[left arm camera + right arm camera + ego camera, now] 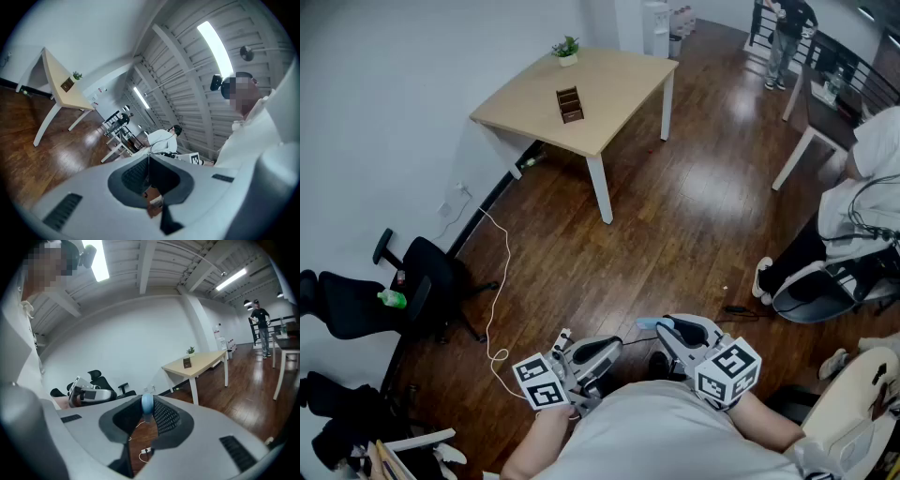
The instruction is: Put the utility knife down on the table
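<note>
My right gripper (662, 326) is held close to my body, above the wooden floor, and is shut on the utility knife (646, 323). Only the knife's light blue end sticks out past the jaws. In the right gripper view that blue end (147, 408) is pinched between the two dark pads of the right gripper (146, 399). The left gripper (613, 345) hangs beside it at my left. In its own view the left gripper (149, 158) has its jaws meeting at the tip with nothing between them. The light wooden table (609, 84) stands far off across the room.
On the table are a brown holder (570, 104) and a small potted plant (567, 50). A black office chair (422, 281) and a white cable (499, 309) lie to the left. A seated person (862, 216) is at the right; another person (789, 33) stands at the far end.
</note>
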`<move>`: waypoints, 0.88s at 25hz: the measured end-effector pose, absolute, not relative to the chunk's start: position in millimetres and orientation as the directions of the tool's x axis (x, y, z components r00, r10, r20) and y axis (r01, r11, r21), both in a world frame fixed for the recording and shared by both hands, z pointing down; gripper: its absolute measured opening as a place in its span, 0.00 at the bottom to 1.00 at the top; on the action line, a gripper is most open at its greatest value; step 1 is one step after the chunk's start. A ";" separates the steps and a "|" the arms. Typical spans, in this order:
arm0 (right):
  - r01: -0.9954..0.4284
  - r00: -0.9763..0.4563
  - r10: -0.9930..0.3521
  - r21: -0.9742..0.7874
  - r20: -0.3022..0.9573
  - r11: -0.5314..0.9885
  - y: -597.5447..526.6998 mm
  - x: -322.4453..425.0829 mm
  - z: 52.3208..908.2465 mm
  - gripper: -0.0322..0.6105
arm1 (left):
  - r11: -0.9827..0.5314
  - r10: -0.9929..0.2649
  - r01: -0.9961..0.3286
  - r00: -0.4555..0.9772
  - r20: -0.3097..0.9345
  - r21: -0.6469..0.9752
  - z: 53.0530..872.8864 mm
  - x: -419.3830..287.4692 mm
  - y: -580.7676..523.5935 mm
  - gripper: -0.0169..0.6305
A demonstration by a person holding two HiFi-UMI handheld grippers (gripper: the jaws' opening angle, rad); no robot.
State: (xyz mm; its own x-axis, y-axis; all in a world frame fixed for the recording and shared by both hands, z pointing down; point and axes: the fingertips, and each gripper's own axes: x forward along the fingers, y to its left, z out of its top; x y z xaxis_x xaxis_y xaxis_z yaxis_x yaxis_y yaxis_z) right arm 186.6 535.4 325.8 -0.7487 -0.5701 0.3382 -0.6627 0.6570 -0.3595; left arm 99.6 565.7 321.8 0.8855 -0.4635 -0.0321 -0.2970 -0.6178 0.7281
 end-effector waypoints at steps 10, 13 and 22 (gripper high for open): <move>-0.662 -0.749 -0.576 -0.330 0.328 0.673 497.3 235.9 328.9 0.16 | -0.610 -0.544 -0.359 0.838 -0.044 0.707 322.7 120.9 527.8 0.03; -0.660 -0.750 -0.571 -0.328 0.335 0.676 488.6 246.1 335.2 0.16 | -0.598 -0.570 -0.377 0.820 -0.045 0.708 325.5 123.2 523.3 0.03; -0.615 -0.786 -0.515 -0.346 0.341 0.709 455.2 213.5 344.0 0.16 | -0.564 -0.603 -0.400 0.797 -0.028 0.723 335.5 101.8 499.7 0.03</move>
